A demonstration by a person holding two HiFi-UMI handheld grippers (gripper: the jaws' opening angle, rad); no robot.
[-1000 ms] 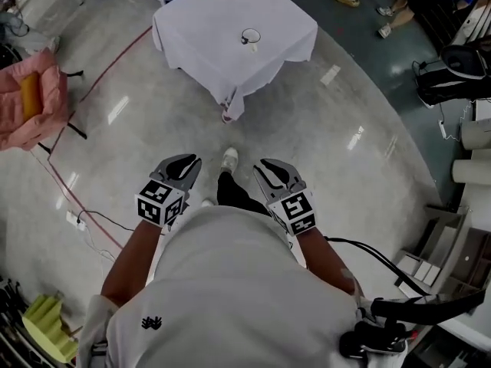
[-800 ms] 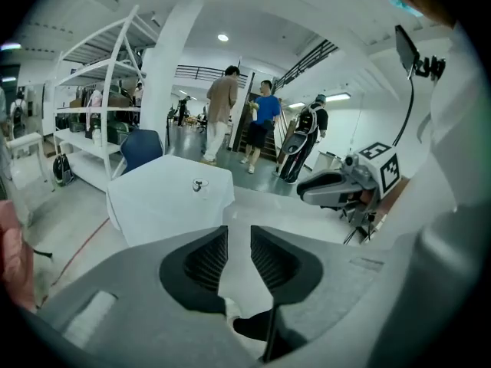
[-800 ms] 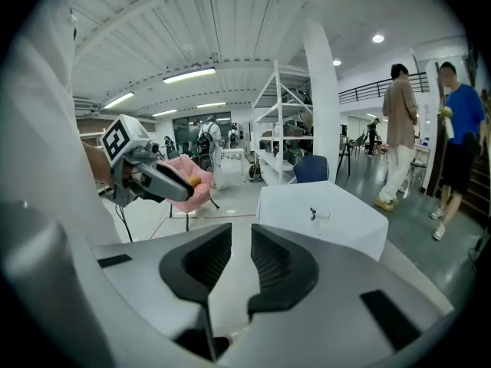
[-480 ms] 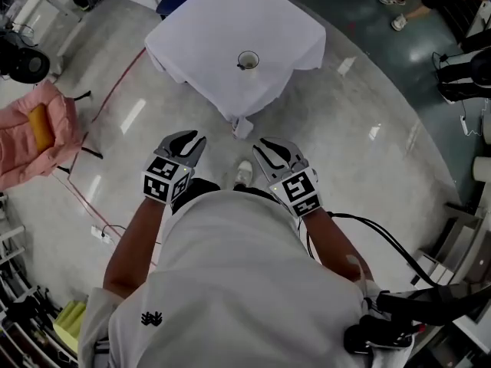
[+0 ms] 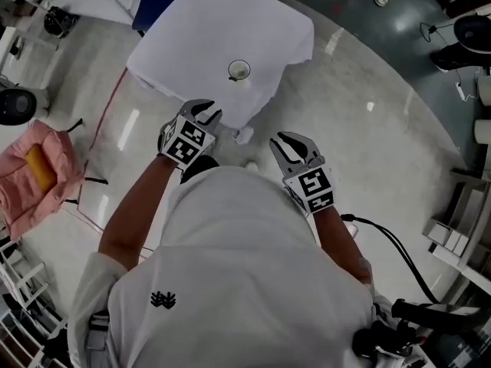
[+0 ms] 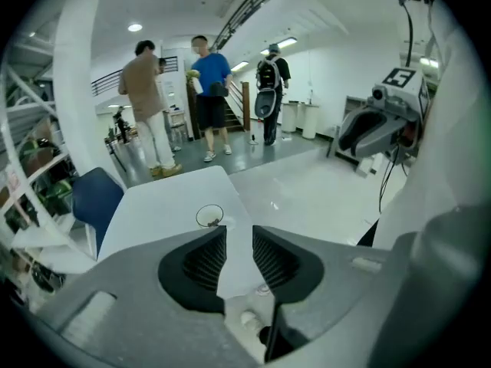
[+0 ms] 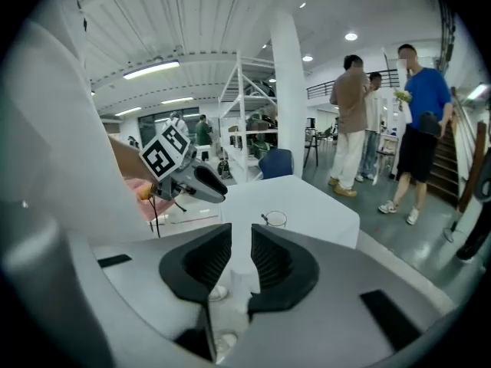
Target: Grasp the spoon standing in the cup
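Observation:
A clear cup stands mid-way across a table draped in a white cloth, with a spoon leaning in it, its handle poking over the rim. My left gripper is held out over the table's near edge, short of the cup. Its jaws are opening and nothing is between them. My right gripper hangs lower and further back over the floor, open and empty. The cup is well ahead of both.
A pink bundle lies on the floor at the left, with a red cable running past it. A blue chair stands behind the table. Several people stand beyond it. Shelving and a white pillar are further back.
The table and cup have come closer as the person walked up. My left gripper has swung forward to the table's near edge; the right one stays lower by the body.

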